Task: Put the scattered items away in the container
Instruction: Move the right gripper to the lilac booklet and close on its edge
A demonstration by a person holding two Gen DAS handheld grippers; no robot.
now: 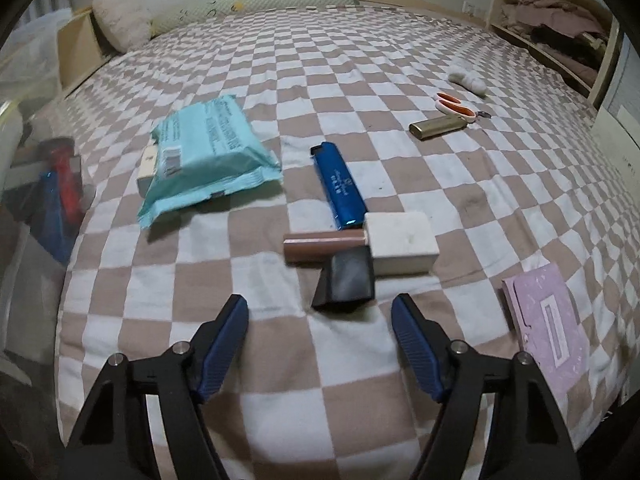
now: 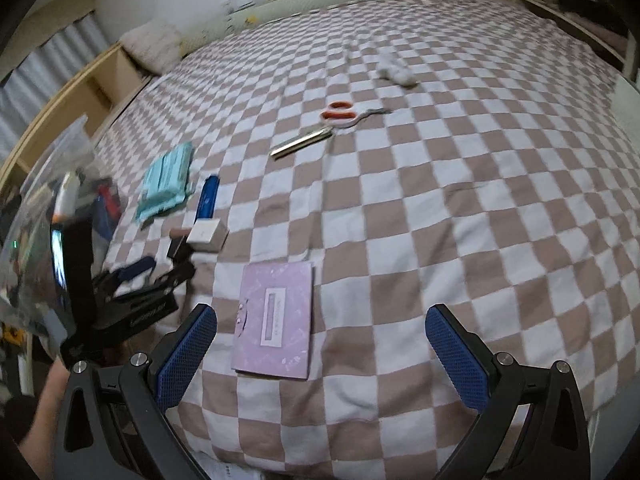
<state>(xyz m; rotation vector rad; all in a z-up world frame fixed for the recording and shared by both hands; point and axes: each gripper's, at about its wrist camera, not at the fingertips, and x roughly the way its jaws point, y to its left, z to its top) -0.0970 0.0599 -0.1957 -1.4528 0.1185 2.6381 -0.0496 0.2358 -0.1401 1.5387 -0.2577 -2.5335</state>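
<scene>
Directly ahead of the left gripper [image 1: 320, 312] lies a small black box [image 1: 346, 278] on the checkered bedspread [image 1: 360, 80] — just beyond the fingertips and in line with the gap, not between the pads. Jaws stand apart, gripping nothing. Touching the black box at its far side are a white box [image 1: 402, 246] and a copper-brown tube [image 1: 324, 242]; a blue tube [image 1: 340, 186] runs away behind them, and a teal packet [image 1: 208, 152] lies well to the left. The right gripper [image 2: 320, 344] is spread wide and empty above a lilac booklet [image 2: 276, 320], which sits between its fingers but nearer the left one, untouched. Orange-handled scissors [image 2: 344, 114] and a brass-coloured case [image 2: 300, 142] lie far beyond. A clear container [image 2: 48, 216] stands off the bed's left edge.
</scene>
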